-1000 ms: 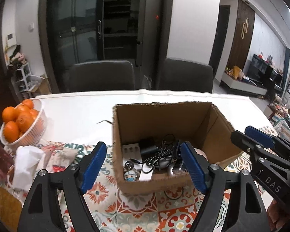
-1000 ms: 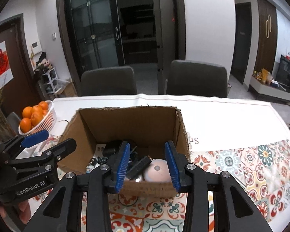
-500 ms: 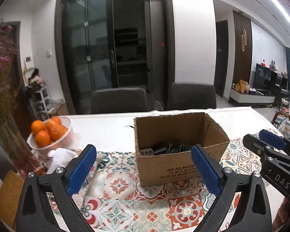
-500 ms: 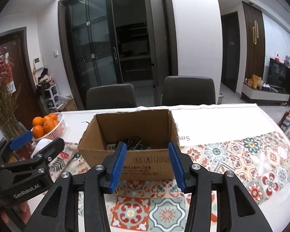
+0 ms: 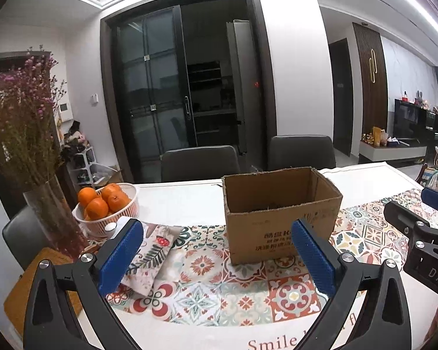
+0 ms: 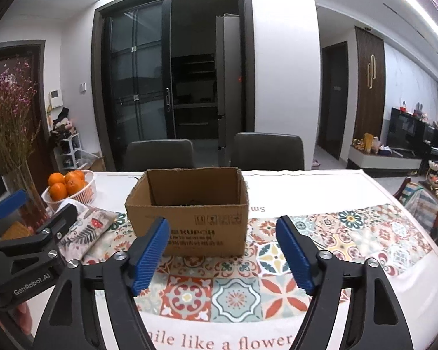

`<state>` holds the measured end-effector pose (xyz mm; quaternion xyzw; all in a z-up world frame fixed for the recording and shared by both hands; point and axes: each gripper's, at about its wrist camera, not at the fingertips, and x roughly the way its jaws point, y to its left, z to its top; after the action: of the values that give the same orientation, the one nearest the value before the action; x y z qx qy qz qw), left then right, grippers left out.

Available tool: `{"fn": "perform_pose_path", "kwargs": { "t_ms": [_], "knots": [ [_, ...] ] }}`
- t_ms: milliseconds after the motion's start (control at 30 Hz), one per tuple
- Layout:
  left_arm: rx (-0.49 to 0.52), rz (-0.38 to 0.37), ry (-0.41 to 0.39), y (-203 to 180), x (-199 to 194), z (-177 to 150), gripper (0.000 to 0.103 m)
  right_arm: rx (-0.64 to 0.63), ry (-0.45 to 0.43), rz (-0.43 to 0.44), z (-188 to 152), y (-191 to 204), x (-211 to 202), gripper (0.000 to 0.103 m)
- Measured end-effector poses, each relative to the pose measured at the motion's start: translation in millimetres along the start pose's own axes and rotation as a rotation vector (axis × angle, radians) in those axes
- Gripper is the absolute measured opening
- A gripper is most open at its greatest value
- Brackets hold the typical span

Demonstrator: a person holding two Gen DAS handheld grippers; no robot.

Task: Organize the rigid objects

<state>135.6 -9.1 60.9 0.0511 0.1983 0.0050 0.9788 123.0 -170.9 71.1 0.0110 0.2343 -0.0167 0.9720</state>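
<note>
An open brown cardboard box (image 5: pixel 280 218) stands on the patterned table runner (image 5: pixel 207 274); it also shows in the right wrist view (image 6: pixel 189 218). Its contents are almost hidden behind the front wall; only a bit of dark cable shows. My left gripper (image 5: pixel 216 255) is open and empty, held back from the box, near the table's front. My right gripper (image 6: pixel 223 249) is open and empty, also back from the box. Each gripper shows at the edge of the other's view.
A white basket of oranges (image 5: pixel 106 204) and a glass vase of dried purple flowers (image 5: pixel 23 151) stand at the left. A floral cloth pouch (image 5: pixel 151 250) lies left of the box. Two dark chairs (image 6: pixel 160 153) stand behind the table.
Both grippers have pulled back and away from the box, which now looks smaller and farther. The right gripper has opened wider. The box has not moved.
</note>
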Motion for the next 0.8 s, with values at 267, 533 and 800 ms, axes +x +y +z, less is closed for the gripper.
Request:
{"fn": "perform_pose_path", "kwargs": {
  "t_ms": [267, 533, 800],
  "knots": [
    [-0.003, -0.006, 0.017, 0, -20, -15, 0.103, 0.001, -0.004, 0.000, -17, 0, -19, 0.083],
    [-0.013, 0.010, 0.011, 4, -31, -22, 0.103, 0.004, -0.014, -0.008, -24, 3, -26, 0.084],
    [-0.020, 0.013, 0.009, 8, -38, -25, 0.103, -0.001, -0.019, 0.004, -28, 8, -33, 0.084]
  ]
}}
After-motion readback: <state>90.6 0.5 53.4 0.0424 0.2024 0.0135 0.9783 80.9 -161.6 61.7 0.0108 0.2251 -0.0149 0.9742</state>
